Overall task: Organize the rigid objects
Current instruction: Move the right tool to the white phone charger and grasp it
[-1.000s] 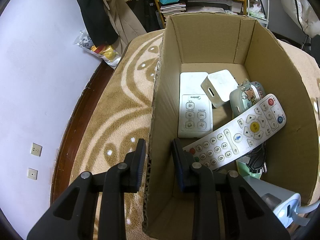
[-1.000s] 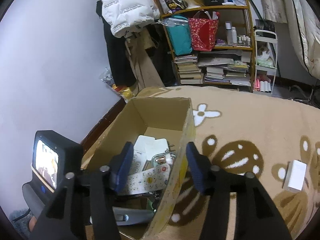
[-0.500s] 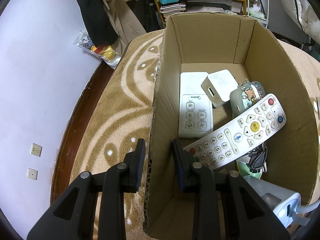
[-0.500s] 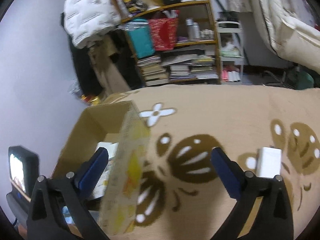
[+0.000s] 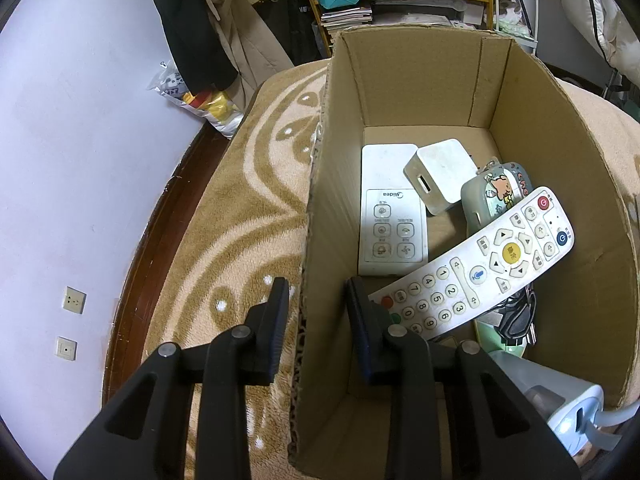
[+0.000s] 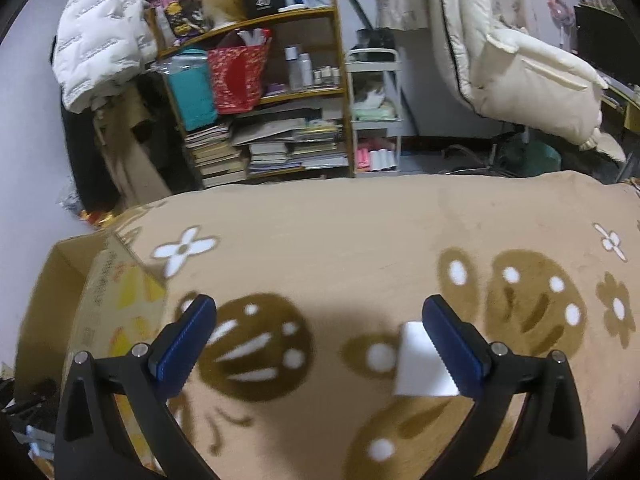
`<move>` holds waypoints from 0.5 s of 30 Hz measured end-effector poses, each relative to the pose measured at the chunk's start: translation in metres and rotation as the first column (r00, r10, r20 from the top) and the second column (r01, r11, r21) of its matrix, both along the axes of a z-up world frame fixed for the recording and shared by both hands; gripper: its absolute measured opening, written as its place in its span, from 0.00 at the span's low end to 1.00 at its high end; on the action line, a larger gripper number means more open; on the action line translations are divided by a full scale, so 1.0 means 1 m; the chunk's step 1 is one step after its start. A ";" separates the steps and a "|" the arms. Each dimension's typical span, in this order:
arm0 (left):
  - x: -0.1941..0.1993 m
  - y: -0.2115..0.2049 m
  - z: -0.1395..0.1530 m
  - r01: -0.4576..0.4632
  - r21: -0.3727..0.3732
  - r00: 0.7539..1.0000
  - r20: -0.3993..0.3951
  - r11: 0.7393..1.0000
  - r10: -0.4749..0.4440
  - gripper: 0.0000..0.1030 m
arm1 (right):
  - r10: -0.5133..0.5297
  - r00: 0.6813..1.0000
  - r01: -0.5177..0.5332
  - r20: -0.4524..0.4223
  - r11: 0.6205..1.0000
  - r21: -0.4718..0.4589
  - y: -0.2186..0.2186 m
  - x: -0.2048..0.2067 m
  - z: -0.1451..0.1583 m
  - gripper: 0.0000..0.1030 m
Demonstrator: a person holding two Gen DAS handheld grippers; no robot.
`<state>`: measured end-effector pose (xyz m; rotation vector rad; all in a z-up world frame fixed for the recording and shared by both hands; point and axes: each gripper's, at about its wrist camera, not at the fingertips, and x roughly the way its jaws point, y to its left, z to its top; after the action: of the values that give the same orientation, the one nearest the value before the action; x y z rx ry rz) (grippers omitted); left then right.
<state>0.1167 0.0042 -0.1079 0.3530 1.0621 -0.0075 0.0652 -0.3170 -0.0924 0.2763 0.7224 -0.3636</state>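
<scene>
A cardboard box [image 5: 420, 80] stands on the patterned blanket. It holds a long white remote [image 5: 480, 264], a flat white remote [image 5: 390, 216], a white cube adapter [image 5: 440, 172] and a cartoon-printed case [image 5: 496, 192]. My left gripper [image 5: 316, 300] straddles the box's left wall with narrow jaws, and a gap shows beside the wall. My right gripper [image 6: 316, 320] stands wide open over the blanket, right of the box [image 6: 116, 300]. A small white block [image 6: 416, 360] lies on the blanket just inside its right finger, not pressed.
A light blue device [image 5: 560, 408] and a black plug [image 5: 516, 312] sit in the box's near corner. A crowded bookshelf [image 6: 256, 120] and hanging coats stand beyond the blanket's far edge. A pale wall [image 5: 80, 160] runs along the left.
My right gripper has swung right, away from the box, and its jaws went from half open to wide open. The white block now lies between them. The left gripper has not moved.
</scene>
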 end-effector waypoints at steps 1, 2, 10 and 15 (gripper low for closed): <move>0.000 0.000 0.000 0.000 0.000 1.000 0.000 1.000 0.000 0.28 | -0.007 1.000 0.007 -0.002 1.000 0.008 -0.004 0.000 -0.002 1.00; 0.000 0.000 0.000 -0.001 0.000 1.000 0.000 1.000 0.001 0.28 | -0.014 1.000 0.014 -0.003 1.000 0.015 -0.009 0.000 -0.003 1.00; 0.000 0.000 0.000 0.000 -0.001 1.000 0.000 1.000 0.000 0.29 | -0.075 0.996 0.077 -0.037 0.995 0.056 -0.037 0.000 -0.028 1.00; 0.001 0.001 0.001 0.011 0.000 1.000 -0.003 1.000 -0.011 0.29 | -0.112 0.991 0.115 -0.070 0.992 0.044 -0.050 0.000 -0.041 1.00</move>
<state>0.1177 0.0050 -0.1073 0.3590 1.0628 -0.0173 0.0649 -0.3669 -0.1336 0.3528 0.7846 -0.4656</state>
